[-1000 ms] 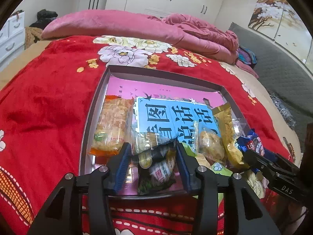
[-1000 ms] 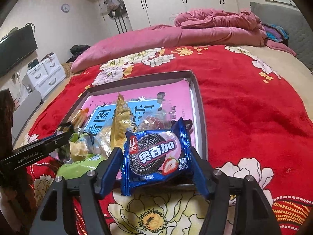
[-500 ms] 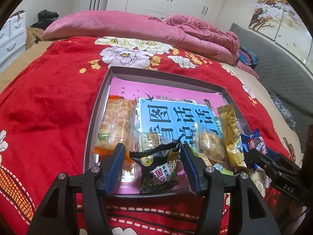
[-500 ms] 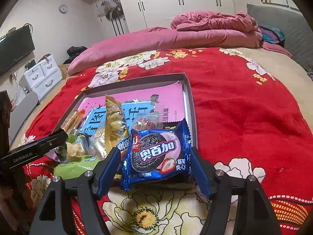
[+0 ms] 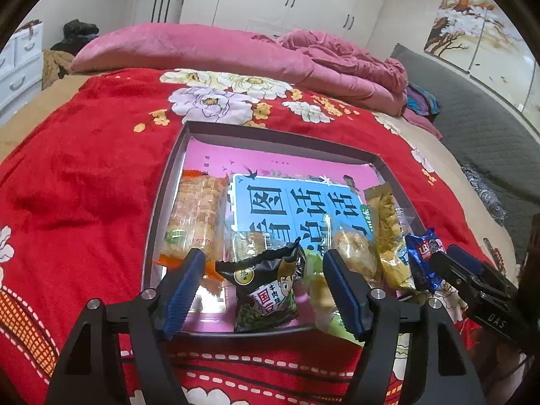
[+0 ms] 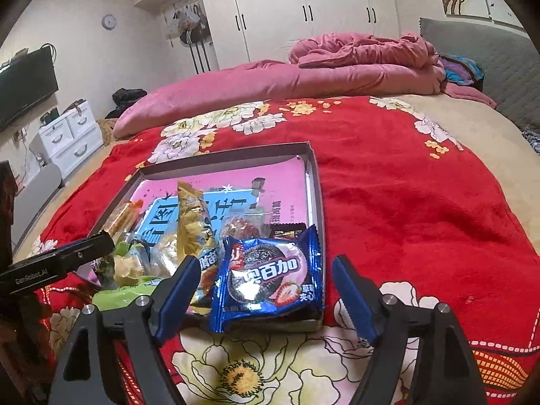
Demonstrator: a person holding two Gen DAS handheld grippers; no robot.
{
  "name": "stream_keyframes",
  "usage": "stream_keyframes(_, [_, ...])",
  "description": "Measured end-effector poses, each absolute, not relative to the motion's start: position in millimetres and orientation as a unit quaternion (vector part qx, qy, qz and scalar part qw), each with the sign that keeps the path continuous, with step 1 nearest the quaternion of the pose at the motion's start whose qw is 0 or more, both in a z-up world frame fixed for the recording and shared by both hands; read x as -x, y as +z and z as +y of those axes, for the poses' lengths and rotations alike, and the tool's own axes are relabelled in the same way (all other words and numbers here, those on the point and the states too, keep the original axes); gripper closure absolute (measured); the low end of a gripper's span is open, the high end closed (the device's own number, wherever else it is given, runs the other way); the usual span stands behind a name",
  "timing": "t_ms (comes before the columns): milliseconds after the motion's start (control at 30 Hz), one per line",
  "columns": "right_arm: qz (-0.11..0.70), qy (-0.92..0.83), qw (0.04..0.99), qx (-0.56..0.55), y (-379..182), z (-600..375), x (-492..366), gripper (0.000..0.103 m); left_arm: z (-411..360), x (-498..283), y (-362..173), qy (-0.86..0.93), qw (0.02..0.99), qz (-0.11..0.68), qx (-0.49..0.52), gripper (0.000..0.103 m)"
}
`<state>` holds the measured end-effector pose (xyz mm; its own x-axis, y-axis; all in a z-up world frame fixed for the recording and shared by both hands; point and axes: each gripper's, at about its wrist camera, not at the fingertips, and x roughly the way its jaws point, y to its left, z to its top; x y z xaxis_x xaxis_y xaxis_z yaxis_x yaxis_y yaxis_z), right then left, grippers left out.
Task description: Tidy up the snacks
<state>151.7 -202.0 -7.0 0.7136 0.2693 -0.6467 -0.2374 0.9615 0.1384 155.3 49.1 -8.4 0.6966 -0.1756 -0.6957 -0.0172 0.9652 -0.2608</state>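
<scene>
- A shallow grey tray (image 5: 175,155) is seen on a red flowered blanket (image 5: 84,175), directly ahead of both grippers.
- The left gripper (image 5: 265,290) is found spread apart, its jaws having just been opening. A black snack packet (image 5: 266,290) lies between the fingers, clear of both blue pads (image 5: 184,287), and rests on the tray's near edge.
- Ahead and to the left of the left gripper, an orange cracker pack (image 5: 199,219) lies flat in the tray.
- Ahead and to the right of it, a gold packet (image 5: 388,236) stands tilted among smaller clear-wrapped snacks.
- The right gripper (image 6: 263,293) is likewise found spread apart, its jaws having just been opening. A blue cookie packet (image 6: 266,276) lies between the fingers, at the tray's near right corner; a gap shows at the right pad, and the left pad stands just beside the wrapper's edge.
- A green packet (image 6: 128,292) lies to the left of the right gripper, at the tray's near edge.
- The left gripper's black finger is seen beyond it, at the far left.
</scene>
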Motion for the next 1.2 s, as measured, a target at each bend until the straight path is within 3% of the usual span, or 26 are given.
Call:
stream_keyframes(400, [0.303, 0.136, 0.943, 0.004, 14, -196, -130, 0.003, 44, -140, 4, -0.044, 0.924, 0.364, 0.110, 0.024])
stream_keyframes(933, [0.388, 0.123, 0.913, -0.022, 3, -190, -74, 0.001, 35, -65, -3, -0.006, 0.897, 0.427, 0.114, 0.023])
stream_keyframes(1200, [0.355, 0.128, 0.926, -0.007, 14, -188, -43, 0.001, 21, -43, -3, -0.019, 0.895, 0.434, 0.107, 0.023])
